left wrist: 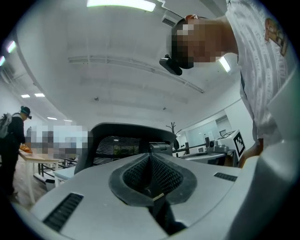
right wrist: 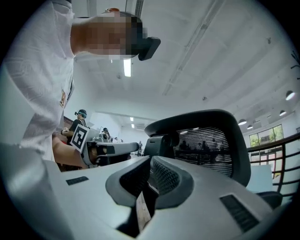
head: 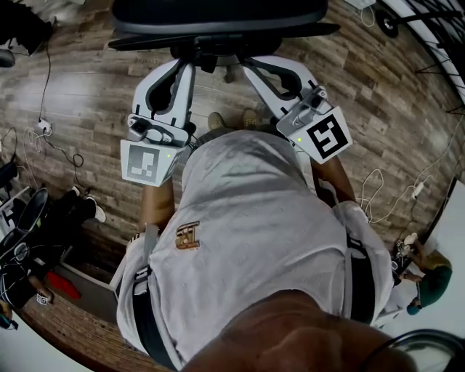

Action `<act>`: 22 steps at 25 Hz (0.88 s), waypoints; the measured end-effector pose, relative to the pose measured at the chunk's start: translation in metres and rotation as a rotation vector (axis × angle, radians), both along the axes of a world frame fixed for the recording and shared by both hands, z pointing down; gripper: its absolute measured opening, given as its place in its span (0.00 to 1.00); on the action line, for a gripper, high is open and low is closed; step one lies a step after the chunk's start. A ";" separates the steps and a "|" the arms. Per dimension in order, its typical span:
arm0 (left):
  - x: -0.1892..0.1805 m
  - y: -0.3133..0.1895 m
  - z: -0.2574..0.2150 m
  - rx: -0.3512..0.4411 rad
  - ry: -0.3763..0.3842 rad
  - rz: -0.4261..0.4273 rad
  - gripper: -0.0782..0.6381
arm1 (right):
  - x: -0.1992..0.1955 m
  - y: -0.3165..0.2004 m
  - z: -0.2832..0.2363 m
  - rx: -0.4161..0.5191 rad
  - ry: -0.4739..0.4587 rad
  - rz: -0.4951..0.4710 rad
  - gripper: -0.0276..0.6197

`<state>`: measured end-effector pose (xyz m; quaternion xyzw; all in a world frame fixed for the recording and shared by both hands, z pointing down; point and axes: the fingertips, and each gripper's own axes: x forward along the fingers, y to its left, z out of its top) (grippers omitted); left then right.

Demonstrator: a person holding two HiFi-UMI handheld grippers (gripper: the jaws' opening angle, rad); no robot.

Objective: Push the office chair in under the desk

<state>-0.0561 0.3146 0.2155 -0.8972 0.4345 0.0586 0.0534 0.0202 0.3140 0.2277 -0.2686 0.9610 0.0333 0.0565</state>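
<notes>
The black office chair (head: 218,18) stands just ahead of me at the top of the head view, with its mesh back facing me. My left gripper (head: 185,69) and right gripper (head: 254,69) point side by side at the lower part of that back. Both are shut with nothing between the jaws. I cannot tell whether their tips touch the chair. In the left gripper view the closed left gripper (left wrist: 151,164) sits below the chair back (left wrist: 126,140). The right gripper view shows the closed right gripper (right wrist: 149,171) beside the mesh back (right wrist: 211,140). No desk is visible.
Under the chair is a wood-plank floor (head: 87,87). Cables and a plug lie at the left (head: 43,127) and more cable at the right (head: 378,189). A black railing (head: 436,36) runs at the upper right. Another person (head: 432,280) is at the lower right.
</notes>
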 end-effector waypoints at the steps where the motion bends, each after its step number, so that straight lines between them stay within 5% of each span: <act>1: -0.004 -0.003 -0.002 0.008 -0.013 -0.012 0.14 | 0.004 -0.003 0.002 0.002 0.014 0.012 0.10; 13: -0.043 -0.025 -0.004 0.053 -0.139 -0.087 0.15 | 0.028 -0.021 0.016 0.039 0.131 0.122 0.10; 22: -0.060 -0.040 0.025 0.036 -0.386 -0.093 0.27 | 0.056 -0.037 0.022 0.067 0.254 0.211 0.14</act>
